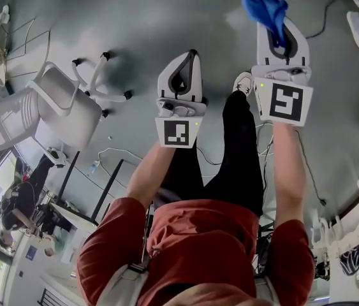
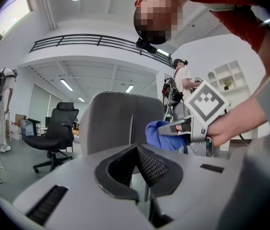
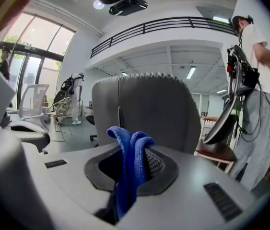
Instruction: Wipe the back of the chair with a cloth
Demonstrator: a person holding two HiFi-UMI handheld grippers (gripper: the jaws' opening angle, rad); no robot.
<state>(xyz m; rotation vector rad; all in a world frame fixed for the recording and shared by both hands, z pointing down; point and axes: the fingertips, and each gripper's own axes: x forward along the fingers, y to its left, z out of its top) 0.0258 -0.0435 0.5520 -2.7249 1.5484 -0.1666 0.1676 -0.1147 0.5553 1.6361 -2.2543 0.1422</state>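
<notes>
The right tool point(image 3: 135, 163) pinches the blue cloth point(image 3: 127, 176), aimed to wipe the chair back point(image 3: 158, 111) at twelve o'clock; the left tool point(image 2: 135, 164) sits pressed together, empty.

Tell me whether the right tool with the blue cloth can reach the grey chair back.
Probably yes: the grey chair back stands straight ahead of the right tool and its blue cloth, with nothing showing between.
</notes>
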